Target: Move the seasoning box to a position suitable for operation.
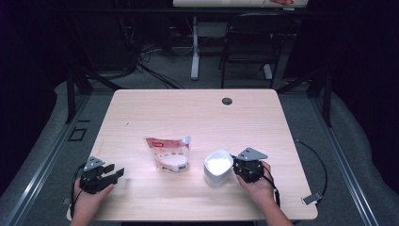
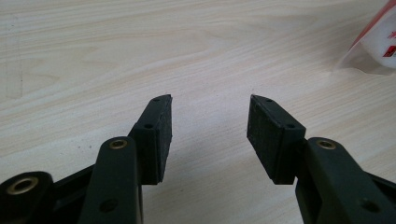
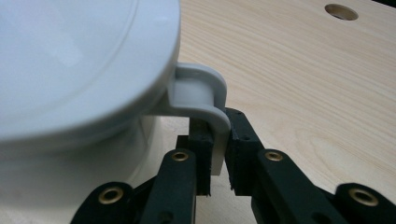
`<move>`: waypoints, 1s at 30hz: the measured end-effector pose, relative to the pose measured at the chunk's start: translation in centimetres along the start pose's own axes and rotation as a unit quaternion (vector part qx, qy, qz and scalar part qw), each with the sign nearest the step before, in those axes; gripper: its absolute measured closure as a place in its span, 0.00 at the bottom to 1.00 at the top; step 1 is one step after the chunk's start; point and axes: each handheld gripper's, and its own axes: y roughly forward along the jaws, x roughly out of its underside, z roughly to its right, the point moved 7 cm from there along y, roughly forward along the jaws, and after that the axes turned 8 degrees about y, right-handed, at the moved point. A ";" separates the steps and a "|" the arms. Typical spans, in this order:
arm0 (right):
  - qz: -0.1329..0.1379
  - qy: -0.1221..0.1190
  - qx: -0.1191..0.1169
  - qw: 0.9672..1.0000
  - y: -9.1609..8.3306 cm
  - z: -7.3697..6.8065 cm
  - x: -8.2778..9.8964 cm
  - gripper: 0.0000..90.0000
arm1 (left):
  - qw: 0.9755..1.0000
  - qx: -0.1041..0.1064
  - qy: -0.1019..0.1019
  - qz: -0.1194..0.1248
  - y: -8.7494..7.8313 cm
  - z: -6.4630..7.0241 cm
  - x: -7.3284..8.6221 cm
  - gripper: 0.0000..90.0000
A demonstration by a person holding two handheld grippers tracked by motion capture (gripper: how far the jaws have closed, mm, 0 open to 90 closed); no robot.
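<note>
A white container point(image 1: 218, 168) stands on the wooden table point(image 1: 197, 113) at the front right. Its top point(image 3: 70, 60) looms large in the right gripper view, with a curved white handle point(image 3: 201, 88) sticking out of its side. My right gripper point(image 1: 234, 165) point(image 3: 217, 154) has both pads pinched on that handle. A clear pouch point(image 1: 169, 153) with a red top and white contents lies left of the container. My left gripper point(image 1: 115, 172) point(image 2: 210, 126) rests open over bare wood near the front left edge. A corner of the pouch point(image 2: 378, 44) lies beyond its jaws.
A round cable hole point(image 1: 227, 100) point(image 3: 341, 11) sits near the table's far edge. A black chair point(image 1: 249, 42) and a desk leg point(image 1: 195, 47) stand beyond the table. A cable point(image 1: 320, 165) loops off the right edge.
</note>
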 end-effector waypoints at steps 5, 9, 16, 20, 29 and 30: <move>-0.002 -0.008 -0.005 1.000 -0.5 -0.1 0.2 0.91 | 1.000 0.003 0.004 0.002 0.2 0.2 -0.3 0.56; 0.001 -0.003 -0.009 1.000 -0.8 0.0 0.4 0.91 | 1.000 0.005 0.005 0.004 0.4 0.2 -0.5 0.56; -0.001 0.012 -0.006 1.000 -1.6 0.7 0.8 0.91 | 1.000 0.009 0.008 0.004 0.7 0.4 -0.8 0.56; 0.003 0.020 0.002 1.000 -2.1 1.5 1.0 0.90 | 1.000 0.010 0.009 0.002 0.7 0.4 -0.9 0.56; 0.014 0.062 0.013 0.998 -3.6 4.0 1.5 0.89 | 1.000 0.011 0.010 0.004 0.7 0.4 -1.0 0.56; 0.014 0.062 0.013 0.998 -3.6 4.0 1.5 0.89 | 1.000 0.011 0.010 0.004 0.7 0.4 -1.0 0.56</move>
